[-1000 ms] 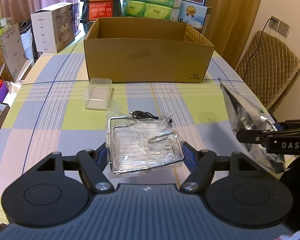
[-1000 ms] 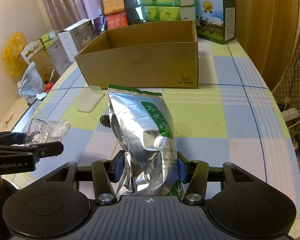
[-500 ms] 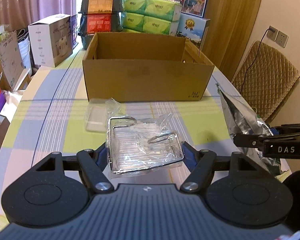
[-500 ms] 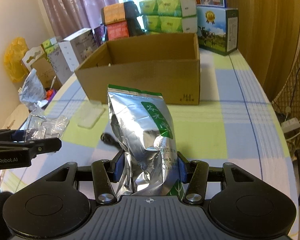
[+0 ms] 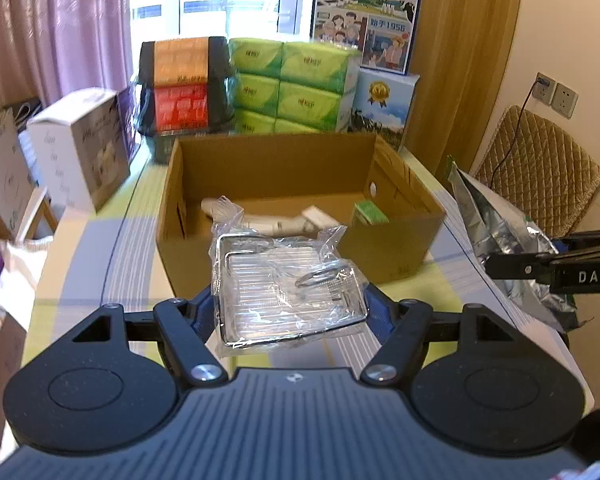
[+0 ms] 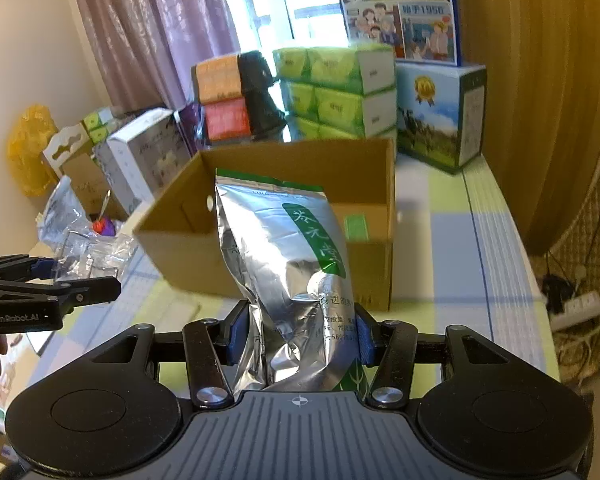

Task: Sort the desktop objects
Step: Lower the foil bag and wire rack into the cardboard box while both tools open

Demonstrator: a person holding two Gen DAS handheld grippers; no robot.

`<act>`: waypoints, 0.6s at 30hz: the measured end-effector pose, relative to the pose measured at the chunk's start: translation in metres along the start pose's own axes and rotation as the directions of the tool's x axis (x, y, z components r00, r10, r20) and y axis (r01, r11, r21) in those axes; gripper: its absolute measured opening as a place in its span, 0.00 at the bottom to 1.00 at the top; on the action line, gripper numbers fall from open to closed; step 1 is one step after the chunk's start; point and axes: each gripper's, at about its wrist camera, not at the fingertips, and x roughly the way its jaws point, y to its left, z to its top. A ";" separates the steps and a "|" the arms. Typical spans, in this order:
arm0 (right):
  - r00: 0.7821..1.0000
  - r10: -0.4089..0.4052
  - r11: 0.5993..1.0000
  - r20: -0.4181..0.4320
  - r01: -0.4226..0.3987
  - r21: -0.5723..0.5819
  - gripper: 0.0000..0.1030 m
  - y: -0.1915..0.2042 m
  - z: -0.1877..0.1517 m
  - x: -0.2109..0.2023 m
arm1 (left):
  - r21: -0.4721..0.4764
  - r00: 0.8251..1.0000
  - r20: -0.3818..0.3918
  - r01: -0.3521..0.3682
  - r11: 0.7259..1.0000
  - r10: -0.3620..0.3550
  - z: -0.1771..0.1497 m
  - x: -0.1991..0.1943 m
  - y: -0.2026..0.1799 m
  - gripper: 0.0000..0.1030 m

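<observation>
The wire soap rack, chrome and still sealed in its clear plastic wrap, is clamped between the blue pads of the left tool, whose jaws are closed part-way against the rack's 2 short sides. It is held in the air just in front of the near wall of an open cardboard box standing on the bench, which is covered with a checked cloth in green, blue and white. Inside the box lie a white object, partly hidden by the wrap, and a small green carton against the right wall.

The silver foil pouch, with a green band and Chinese characters down its front, stands upright in the right tool; its jaws are pressed in on the pouch's lower part from both sides. From the right wrist view the pouch is also raised in front of the same box, and the left tool shows at the left edge with the wrapped rack in it.

Behind the box are stacked green tissue packs, an orange and red package, a white carton and a milk box.
</observation>
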 end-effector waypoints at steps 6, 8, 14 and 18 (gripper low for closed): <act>1.000 0.007 0.999 0.006 -0.007 -0.040 0.48 -0.004 0.043 0.017 | 0.009 1.000 -0.014 0.027 1.000 -0.026 0.039 0.025 0.007 0.66; 1.000 0.005 0.998 0.006 -0.005 -0.057 0.48 -0.004 0.054 0.023 | 0.002 0.999 -0.024 0.037 0.999 -0.037 0.049 0.034 0.010 0.66; 1.000 0.009 0.997 -0.010 -0.009 -0.072 0.48 -0.004 0.080 0.046 | 0.010 0.999 -0.049 0.019 1.000 -0.018 0.069 0.062 0.019 0.66; 1.000 0.005 0.998 -0.030 -0.007 -0.070 0.48 -0.006 0.090 0.062 | 0.007 0.998 -0.069 0.011 1.000 -0.010 0.079 0.080 0.027 0.66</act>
